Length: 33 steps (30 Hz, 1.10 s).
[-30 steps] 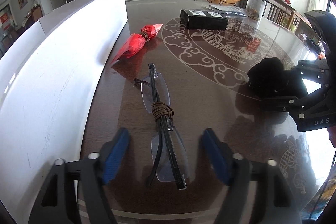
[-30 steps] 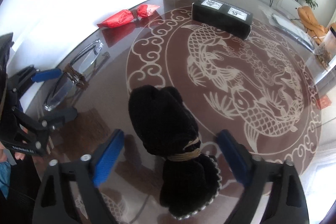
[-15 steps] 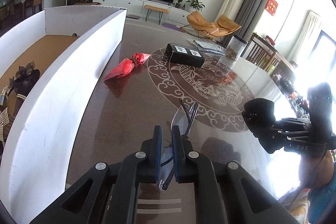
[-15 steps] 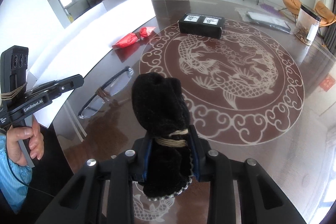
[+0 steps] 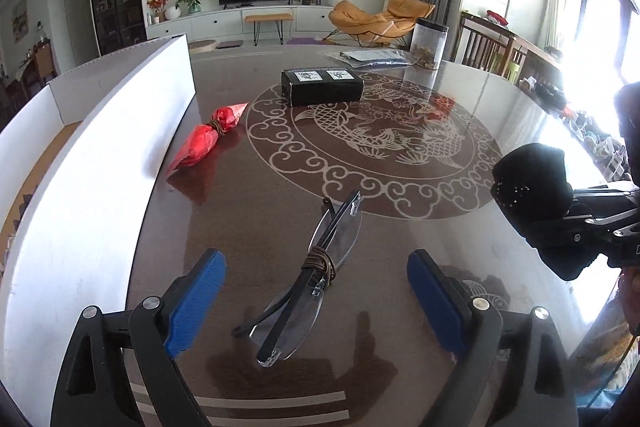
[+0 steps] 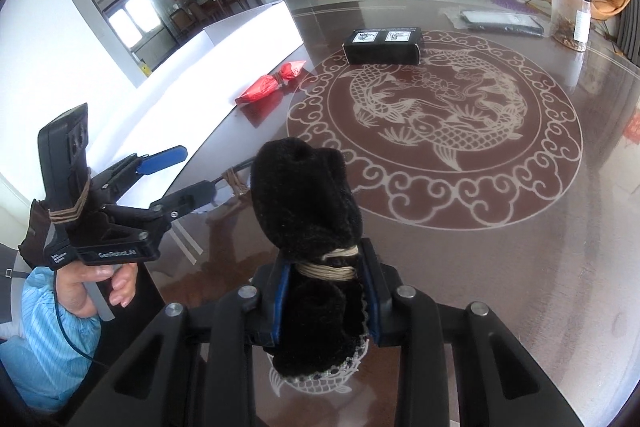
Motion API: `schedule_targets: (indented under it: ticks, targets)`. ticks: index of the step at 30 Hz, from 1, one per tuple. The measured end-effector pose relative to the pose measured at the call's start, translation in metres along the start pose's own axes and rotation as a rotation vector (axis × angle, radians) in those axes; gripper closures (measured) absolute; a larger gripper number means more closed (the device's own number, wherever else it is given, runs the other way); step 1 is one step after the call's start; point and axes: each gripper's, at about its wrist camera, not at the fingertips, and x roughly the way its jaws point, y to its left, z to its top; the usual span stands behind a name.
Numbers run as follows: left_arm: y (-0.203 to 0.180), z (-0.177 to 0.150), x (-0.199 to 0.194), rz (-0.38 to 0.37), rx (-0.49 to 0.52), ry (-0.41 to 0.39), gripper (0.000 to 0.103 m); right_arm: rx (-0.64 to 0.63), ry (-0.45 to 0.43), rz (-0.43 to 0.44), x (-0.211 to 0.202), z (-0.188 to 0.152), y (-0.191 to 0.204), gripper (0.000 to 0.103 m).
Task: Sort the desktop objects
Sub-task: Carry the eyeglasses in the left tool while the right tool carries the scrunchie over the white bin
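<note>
With the left gripper (image 5: pixel 316 303) opening around the cord-tied glasses (image 5: pixel 308 277) lying on the table (image 5: pixel 248 211), re-centre on the cord wrap before closing, while the right gripper (image 6: pixel 324 301) clamps the black sock bundle (image 6: pixel 308 211) aloft.

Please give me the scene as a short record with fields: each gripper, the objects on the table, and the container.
left gripper: jaws opening, folded glasses between them, not pressed
right gripper: shut on black cloth bundle
red bundle: on table, beside white box
black box: far side of table
clear jar: table's far edge
</note>
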Motion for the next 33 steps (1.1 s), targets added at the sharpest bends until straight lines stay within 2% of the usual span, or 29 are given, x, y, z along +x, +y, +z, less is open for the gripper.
schedule_targets:
  ticks: [1,2,3,4,5,7,10,16,19,22,26,29,33]
  targets:
    - [0.002,-0.001,0.008,-0.008,-0.020,0.028,0.013,0.000,-0.001,0.001,-0.001,-0.001,0.001,0.072]
    - [0.004,-0.002,0.014,-0.018,-0.039,0.048,0.030,-0.001,-0.003,0.000,-0.002,-0.002,0.001,0.072]
    - [0.006,-0.002,0.021,-0.034,-0.057,0.070,0.063,-0.002,-0.007,-0.003,-0.004,-0.002,0.001,0.072]
    - [0.009,-0.003,0.027,-0.045,-0.076,0.094,0.080,-0.002,-0.011,-0.005,-0.006,-0.002,0.001,0.072]
    - [0.011,-0.004,0.029,-0.061,-0.096,0.088,0.091,-0.001,-0.016,-0.007,-0.007,-0.001,0.000,0.072]
    - [0.014,-0.003,0.026,-0.062,-0.121,0.072,0.092,0.000,-0.027,-0.012,-0.010,0.000,0.000,0.072]
    - [0.015,0.000,0.005,-0.070,-0.152,0.000,0.093,0.000,-0.040,-0.014,-0.014,0.001,0.000,0.072]
    - [0.032,0.010,-0.070,-0.103,-0.245,-0.172,0.093,-0.046,-0.030,-0.006,-0.007,0.010,0.017,0.072]
    - [0.057,0.013,-0.113,-0.063,-0.279,-0.246,0.093,-0.123,-0.038,0.015,-0.001,0.034,0.046,0.072]
    - [0.098,0.013,-0.145,0.027,-0.322,-0.278,0.093,-0.203,-0.070,0.075,0.004,0.072,0.092,0.072]
    - [0.169,0.011,-0.164,0.172,-0.405,-0.246,0.093,-0.327,-0.105,0.194,0.015,0.115,0.178,0.072]
    - [0.219,0.006,-0.160,0.260,-0.474,-0.167,0.093,-0.413,-0.096,0.272,0.039,0.131,0.243,0.072]
    - [0.266,-0.001,-0.140,0.346,-0.518,-0.044,0.093,-0.472,0.044,0.376,0.095,0.130,0.306,0.072]
